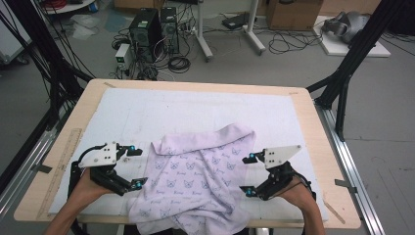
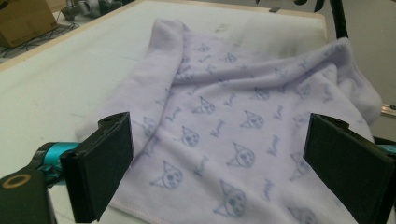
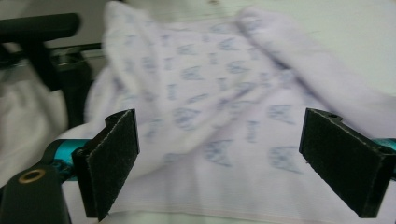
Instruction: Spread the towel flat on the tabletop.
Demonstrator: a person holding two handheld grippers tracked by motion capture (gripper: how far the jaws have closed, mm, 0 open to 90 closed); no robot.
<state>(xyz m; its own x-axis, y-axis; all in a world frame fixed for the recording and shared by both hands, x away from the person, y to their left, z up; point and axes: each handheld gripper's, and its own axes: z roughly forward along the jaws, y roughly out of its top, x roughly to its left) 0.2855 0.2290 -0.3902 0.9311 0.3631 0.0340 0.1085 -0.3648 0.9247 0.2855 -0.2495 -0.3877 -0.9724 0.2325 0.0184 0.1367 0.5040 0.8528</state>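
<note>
Lilac printed towel (image 1: 195, 181), rumpled on desk (image 1: 303, 105). Left gripper (image 1: 133, 167) and right gripper (image 1: 249, 175): fingers spread, nothing pinched. Opposite hems are best gripped evenly, then drawn flat.

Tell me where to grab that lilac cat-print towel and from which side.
Grip the lilac cat-print terry towel at its flat side hems. The left tongs come in from its left, the right tongs from its right, both open. The middle is bunched, while the edges lie thin on the white mat.
</note>
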